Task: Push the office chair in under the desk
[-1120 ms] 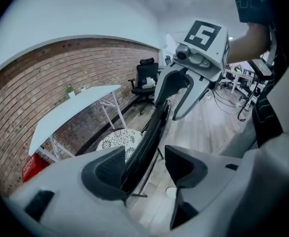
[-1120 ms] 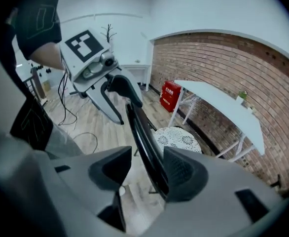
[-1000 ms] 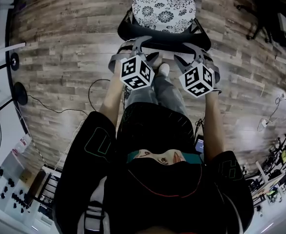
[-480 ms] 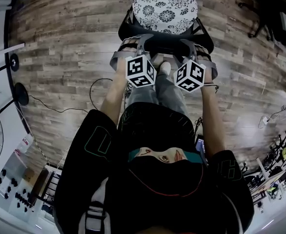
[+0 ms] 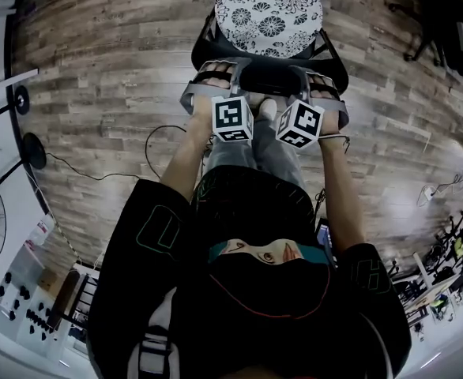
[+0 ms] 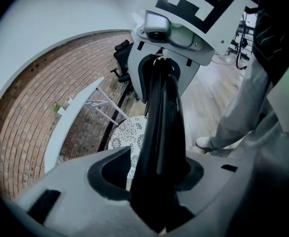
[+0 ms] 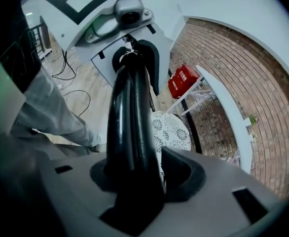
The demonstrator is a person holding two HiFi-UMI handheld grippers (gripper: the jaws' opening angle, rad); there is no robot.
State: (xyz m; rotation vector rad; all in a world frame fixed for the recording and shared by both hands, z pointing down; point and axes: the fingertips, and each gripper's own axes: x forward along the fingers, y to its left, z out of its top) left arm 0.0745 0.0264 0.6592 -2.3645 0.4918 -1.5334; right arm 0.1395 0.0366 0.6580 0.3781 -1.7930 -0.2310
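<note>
Chair check: office chair (image 5: 269, 14) stands on the wood floor right in front of the person, floral seat on the far side of its black backrest (image 5: 269, 76), white desk (image 6: 73, 127) beyond it by the brick wall. Left gripper (image 5: 216, 76) and right gripper (image 5: 320, 81) both straddle the backrest's top edge, jaws closing round it, with a sliver of gap showing on one side of each

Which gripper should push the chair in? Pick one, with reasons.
Neither alone: the left gripper and right gripper each straddle the black backrest, jaws closing on it, either side of its middle. Push with both.
</note>
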